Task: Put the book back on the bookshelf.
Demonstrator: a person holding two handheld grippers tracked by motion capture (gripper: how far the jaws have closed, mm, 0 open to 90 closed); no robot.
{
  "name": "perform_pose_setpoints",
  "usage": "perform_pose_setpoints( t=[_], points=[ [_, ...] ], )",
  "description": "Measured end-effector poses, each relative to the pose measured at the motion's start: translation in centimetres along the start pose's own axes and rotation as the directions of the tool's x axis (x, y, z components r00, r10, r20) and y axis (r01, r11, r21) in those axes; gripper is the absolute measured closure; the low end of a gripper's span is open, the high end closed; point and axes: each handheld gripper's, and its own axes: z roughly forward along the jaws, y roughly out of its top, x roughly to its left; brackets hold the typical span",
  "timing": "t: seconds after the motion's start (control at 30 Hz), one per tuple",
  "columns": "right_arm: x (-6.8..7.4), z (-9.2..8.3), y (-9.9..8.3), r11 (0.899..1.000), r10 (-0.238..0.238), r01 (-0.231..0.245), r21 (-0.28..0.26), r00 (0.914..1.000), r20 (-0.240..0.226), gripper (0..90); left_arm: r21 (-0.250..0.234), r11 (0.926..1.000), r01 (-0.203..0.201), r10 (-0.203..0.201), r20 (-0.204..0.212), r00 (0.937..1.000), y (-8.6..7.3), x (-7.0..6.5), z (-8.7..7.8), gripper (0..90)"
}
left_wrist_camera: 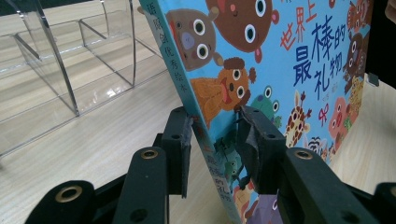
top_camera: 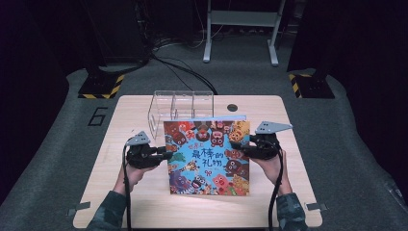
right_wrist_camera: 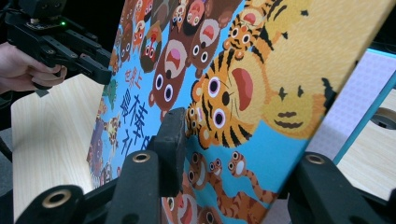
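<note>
up close, the left claw (left_wrist_camera: 215, 135) pinches the book's (left_wrist_camera: 280, 60) spine edge.

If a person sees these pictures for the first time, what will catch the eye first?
First the colourful picture book, with cartoon animals on a blue cover, standing upright in the middle of the wooden table. The left gripper clamps its left edge and the right gripper its right edge. Behind the book, toward the far edge of the table, stands a clear plastic rack with dividers.
</note>
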Motion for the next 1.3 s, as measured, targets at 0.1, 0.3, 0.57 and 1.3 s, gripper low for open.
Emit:
perform_pose_setpoints(
  t=[0.1, 0.3, 0.57, 1.3],
  points=[
    [0.1, 0.0, 0.0, 1.000, -0.004, 0.004, -0.006, 1.0000, 0.002, 58.6, -0.008, 1.0000, 0.006, -0.006, -0.003, 1.0000, 0.0, -0.1, -0.1, 65.4],
    [0.4, 0.0, 0.0, 0.999, -0.030, 0.031, -0.027, 0.9994, 0.016, 58.6, -0.037, 0.9993, -0.007, 0.007, -0.022, 0.9997, 0.2, -0.1, -0.3, 66.7],
    [0.5, 0.3, -0.1, 0.999, -0.032, 0.033, -0.043, 0.9990, 0.031, 57.6, -0.052, 0.9980, -0.035, 0.033, -0.042, 0.9986, 0.2, -0.3, -0.8, 67.4],
    [-0.2, 2.1, 0.3, 0.999, -0.051, 0.051, 0.001, 0.9968, 0.061, 48.0, -0.081, 0.9954, -0.052, 0.046, -0.073, 0.9963, -0.8, -1.3, -1.8, 68.2]
  ],
)
